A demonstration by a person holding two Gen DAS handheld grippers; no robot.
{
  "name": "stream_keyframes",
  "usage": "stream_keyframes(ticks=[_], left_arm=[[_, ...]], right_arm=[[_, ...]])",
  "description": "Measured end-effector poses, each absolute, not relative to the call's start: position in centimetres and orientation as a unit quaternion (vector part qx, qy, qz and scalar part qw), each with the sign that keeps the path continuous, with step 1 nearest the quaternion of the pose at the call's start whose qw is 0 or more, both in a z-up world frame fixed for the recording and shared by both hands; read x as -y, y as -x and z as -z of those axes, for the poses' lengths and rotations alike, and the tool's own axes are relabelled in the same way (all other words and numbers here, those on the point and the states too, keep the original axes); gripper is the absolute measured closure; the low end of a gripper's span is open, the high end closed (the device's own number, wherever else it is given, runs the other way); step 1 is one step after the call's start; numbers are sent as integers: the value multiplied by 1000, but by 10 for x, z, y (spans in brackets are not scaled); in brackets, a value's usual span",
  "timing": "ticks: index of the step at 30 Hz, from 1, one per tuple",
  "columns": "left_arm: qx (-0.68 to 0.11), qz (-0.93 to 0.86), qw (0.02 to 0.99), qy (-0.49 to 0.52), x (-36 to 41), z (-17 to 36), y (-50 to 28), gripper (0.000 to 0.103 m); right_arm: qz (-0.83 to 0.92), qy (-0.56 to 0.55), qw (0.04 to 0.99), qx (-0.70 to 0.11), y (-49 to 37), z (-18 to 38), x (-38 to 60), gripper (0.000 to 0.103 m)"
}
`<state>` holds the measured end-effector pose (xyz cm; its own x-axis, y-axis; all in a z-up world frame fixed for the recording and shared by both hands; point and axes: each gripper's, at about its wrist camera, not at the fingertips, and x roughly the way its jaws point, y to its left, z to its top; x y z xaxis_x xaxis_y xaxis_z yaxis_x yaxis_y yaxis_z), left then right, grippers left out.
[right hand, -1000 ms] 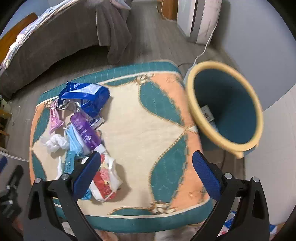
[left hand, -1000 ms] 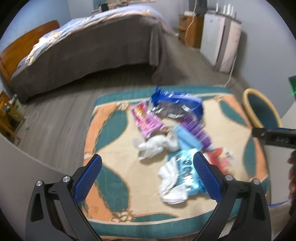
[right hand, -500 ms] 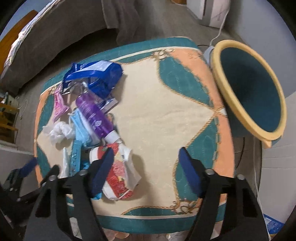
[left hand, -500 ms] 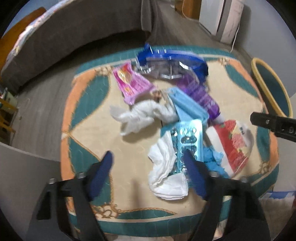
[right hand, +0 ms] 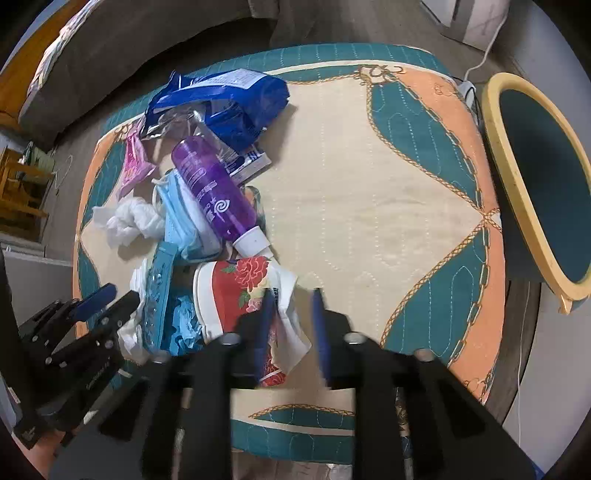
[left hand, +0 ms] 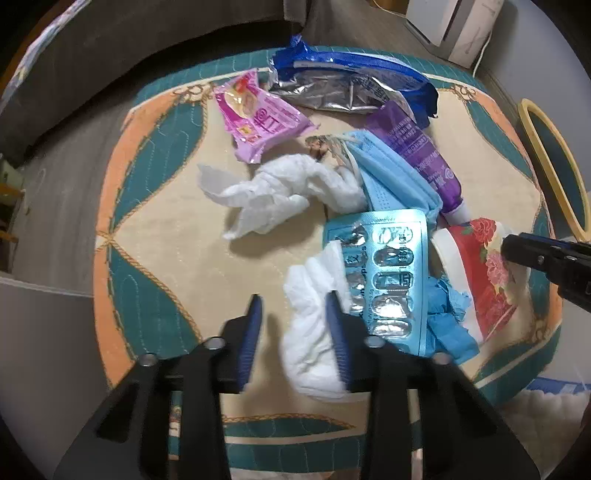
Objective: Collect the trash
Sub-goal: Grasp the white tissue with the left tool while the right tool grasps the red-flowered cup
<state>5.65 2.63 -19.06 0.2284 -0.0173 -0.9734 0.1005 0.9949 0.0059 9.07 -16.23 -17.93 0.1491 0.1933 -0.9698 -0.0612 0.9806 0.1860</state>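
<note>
Trash lies in a pile on a patterned mat: a blue foil bag, a pink wrapper, crumpled white tissue, a blue face mask, a purple bottle, a blue blister pack, a red flowered paper cup. My left gripper is partly closed around a white tissue wad, jaws apart. My right gripper is narrowly open around the cup's torn white edge.
A teal bin with a yellow rim stands off the mat's right edge. A bed with a grey cover lies behind the mat. White appliances stand at the far right wall.
Both grippers moved down close to the pile and their jaws narrowed from wide open. The left came over the white tissue wad, the right over the red cup's edge.
</note>
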Motion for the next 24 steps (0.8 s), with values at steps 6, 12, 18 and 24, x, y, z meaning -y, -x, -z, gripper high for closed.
stream_keyframes(ticks=[6, 12, 18, 24], left_arm=[[-600, 46, 799, -18, -28, 177, -57, 100], [-558, 53, 828, 16, -37, 143, -63, 100], [-580, 63, 812, 4, -27, 148, -57, 98], [-629, 45, 775, -52, -21, 186, -55, 45]], right_arm=[[-92, -49, 769, -630, -91, 167, 160, 92], [-78, -37, 803, -589, -100, 137, 171, 93], [-76, -20, 821, -565, -100, 118, 181, 93], [-79, -26, 816, -572, -101, 124, 177, 93]])
